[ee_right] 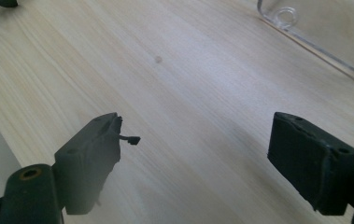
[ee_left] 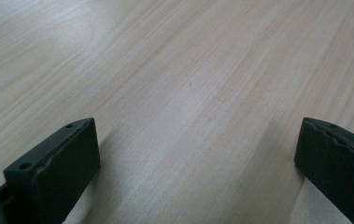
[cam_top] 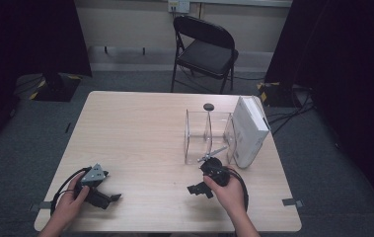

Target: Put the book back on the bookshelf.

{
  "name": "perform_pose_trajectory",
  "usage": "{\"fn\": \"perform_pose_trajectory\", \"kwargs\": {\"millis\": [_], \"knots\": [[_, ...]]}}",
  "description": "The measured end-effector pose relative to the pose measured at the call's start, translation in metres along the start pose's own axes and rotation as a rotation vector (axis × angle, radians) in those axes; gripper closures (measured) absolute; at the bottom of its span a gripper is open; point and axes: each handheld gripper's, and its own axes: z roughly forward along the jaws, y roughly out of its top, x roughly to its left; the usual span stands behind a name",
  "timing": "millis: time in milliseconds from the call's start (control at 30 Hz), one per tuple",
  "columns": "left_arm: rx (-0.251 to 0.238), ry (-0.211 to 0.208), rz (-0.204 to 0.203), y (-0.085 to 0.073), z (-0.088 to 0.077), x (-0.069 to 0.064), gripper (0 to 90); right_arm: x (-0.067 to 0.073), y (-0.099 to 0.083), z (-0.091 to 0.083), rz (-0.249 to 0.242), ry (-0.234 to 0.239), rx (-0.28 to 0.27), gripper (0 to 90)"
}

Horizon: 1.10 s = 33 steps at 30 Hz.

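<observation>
My left gripper rests low over the wooden table near its front left corner, held by a hand. In the left gripper view its jaws stand wide apart over bare wood, so the left gripper is open. My right gripper is held near the front right, pointing left, just in front of a clear acrylic rack. In the right gripper view the right gripper is open, with nothing between the jaws, and a corner of the clear rack shows at the top right.
A white book or box stands upright against the right side of the clear rack. A small dark round thing sits on top of the rack. A black folding chair stands beyond the table. Cables lie on the floor at the right.
</observation>
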Motion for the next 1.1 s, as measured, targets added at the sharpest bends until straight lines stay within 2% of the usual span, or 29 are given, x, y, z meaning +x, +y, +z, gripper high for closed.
{"fn": "perform_pose_trajectory", "kwargs": {"millis": [133,233,433,633,800,867,933,1000,1100], "knots": [[0.001,0.0,0.001,0.0,0.0,0.0,0.0,0.001,-0.001,0.005,-0.015,0.003,0.007,15.9],[0.0,-0.001,0.001,0.0,0.0,0.0,0.0,0.001,-0.002,0.009,0.0,0.006,0.011,16.0],[0.001,0.0,0.001,0.0,0.0,0.0,0.0,0.003,-0.004,0.021,-0.028,0.014,0.009,16.3],[0.001,0.0,0.001,0.0,0.0,0.0,0.0,0.006,-0.005,0.03,-0.028,0.018,0.03,16.4],[0.0,0.0,0.001,0.0,0.0,0.0,0.0,0.007,-0.006,0.035,-0.041,0.021,0.019,16.5],[0.0,0.0,0.001,0.0,0.0,0.0,0.0,0.009,-0.006,0.036,-0.059,0.007,0.017,16.3],[0.0,0.0,0.001,0.0,0.0,0.0,0.0,0.01,-0.006,0.038,-0.081,-0.002,0.002,15.6],[0.0,0.001,0.0,0.0,0.0,0.0,0.0,0.012,-0.006,0.04,-0.076,0.001,-0.01,13.9],[0.0,0.0,0.001,0.0,0.0,0.0,0.0,0.012,-0.007,0.042,-0.107,-0.011,-0.035,13.5]]}}
